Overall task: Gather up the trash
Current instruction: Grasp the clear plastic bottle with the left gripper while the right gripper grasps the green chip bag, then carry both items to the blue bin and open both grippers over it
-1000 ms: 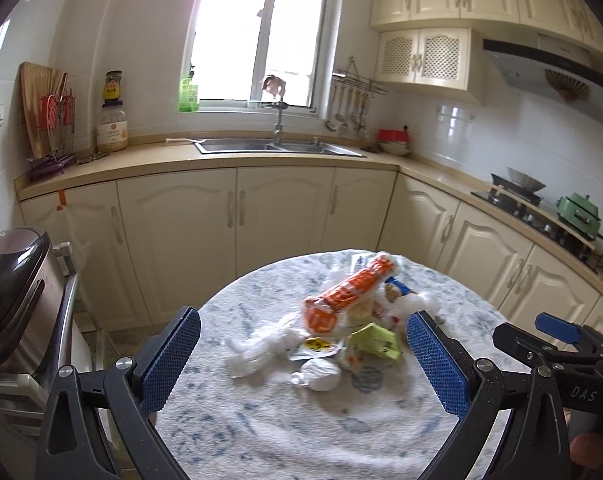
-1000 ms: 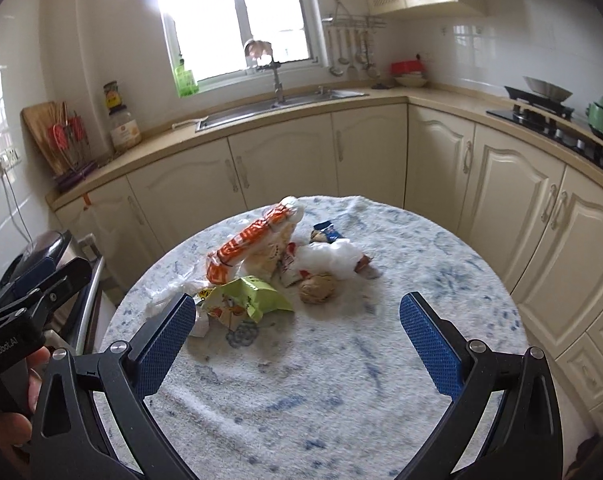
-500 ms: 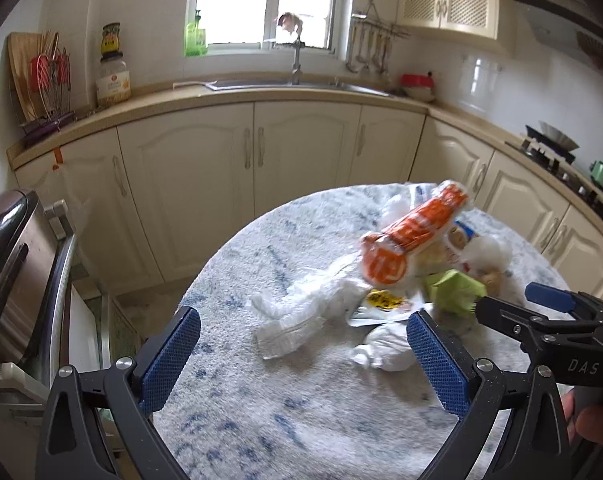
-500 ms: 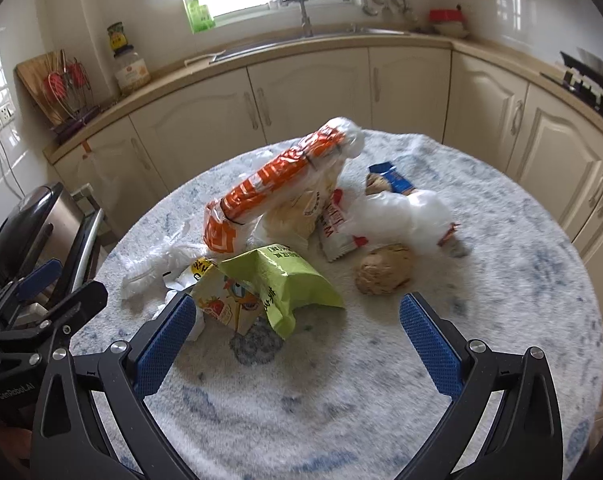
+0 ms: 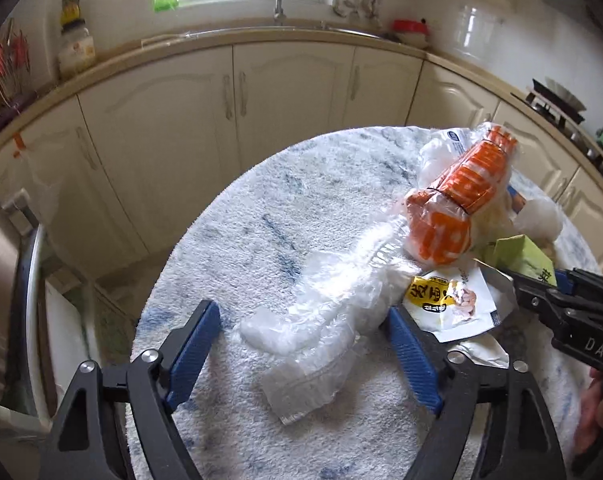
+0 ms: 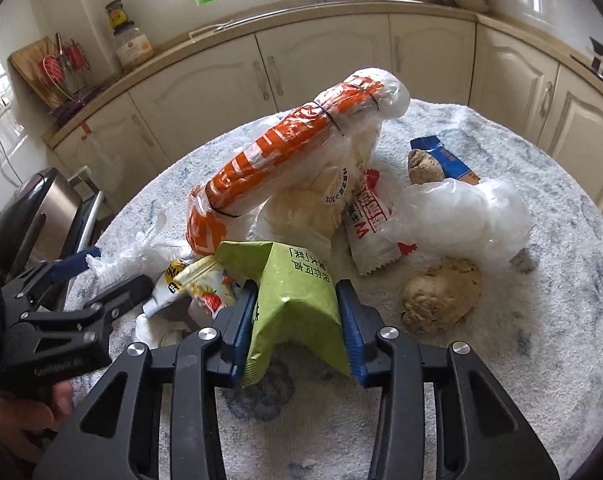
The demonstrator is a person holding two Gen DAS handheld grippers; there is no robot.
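Observation:
A heap of trash lies on a round table covered by a blue-white cloth (image 5: 261, 232). My left gripper (image 5: 301, 344) is open, its jaws on either side of a crumpled clear plastic bag (image 5: 321, 320). My right gripper (image 6: 297, 316) is shut on a green snack packet (image 6: 297, 292), which also shows in the left wrist view (image 5: 521, 256). Behind stand an orange-and-clear wrapper roll (image 6: 285, 160), a white-red packet (image 6: 369, 220), a white plastic wad (image 6: 461, 216), a blue wrapper (image 6: 445, 160) and a brown food lump (image 6: 441, 296). A yellow-labelled sachet (image 5: 445, 300) lies beside the clear bag.
Cream kitchen cabinets (image 5: 281, 88) curve behind the table under a counter with a sink. A steel bin or appliance (image 6: 41, 216) stands left of the table. A hob (image 5: 557, 100) is at the right. The table edge (image 5: 161, 272) is close on the left.
Both grippers moved forward and down to the heap. The right gripper closed on the green packet. The left gripper's jaws narrowed around the clear plastic bag.

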